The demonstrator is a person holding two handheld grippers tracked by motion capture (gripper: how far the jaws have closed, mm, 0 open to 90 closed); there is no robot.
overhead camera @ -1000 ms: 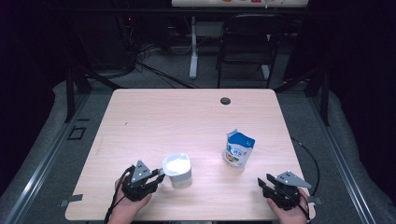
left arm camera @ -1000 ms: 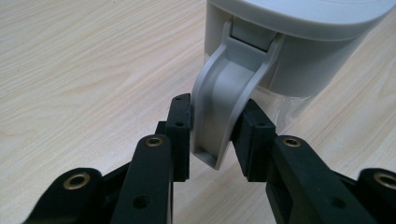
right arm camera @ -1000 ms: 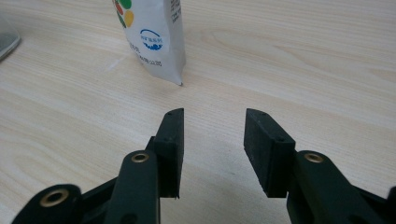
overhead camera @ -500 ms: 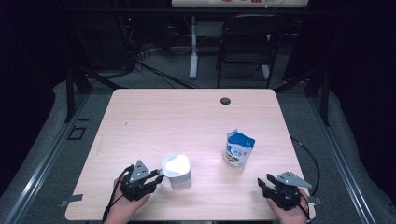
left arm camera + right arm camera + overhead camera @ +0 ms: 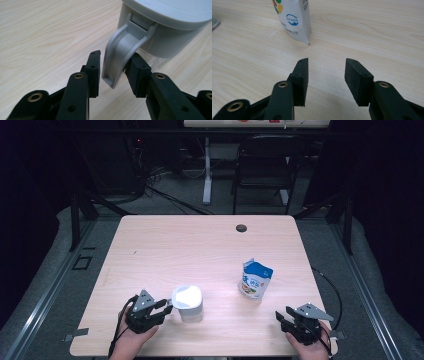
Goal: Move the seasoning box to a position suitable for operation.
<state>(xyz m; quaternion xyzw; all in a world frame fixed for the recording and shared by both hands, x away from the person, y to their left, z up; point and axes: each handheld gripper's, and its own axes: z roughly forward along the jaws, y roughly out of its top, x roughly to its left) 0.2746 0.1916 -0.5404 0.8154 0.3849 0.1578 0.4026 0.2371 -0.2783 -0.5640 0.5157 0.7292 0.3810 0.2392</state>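
left tongs (image 5: 113, 68) straddle jug handle (image 5: 120, 53), unclamped.

The pouch (image 5: 293, 20) carries a blue oval logo and small print. None of it is legible.

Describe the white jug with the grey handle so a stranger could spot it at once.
On the wooden table, look along the near edge toward the left. There the jug stands upright, with its curved grey handle between the fingers of the left gripper, whose jaws have just been opening. Unlike the blue-and-white printed pouch to its right, it is a plain white lidded container.
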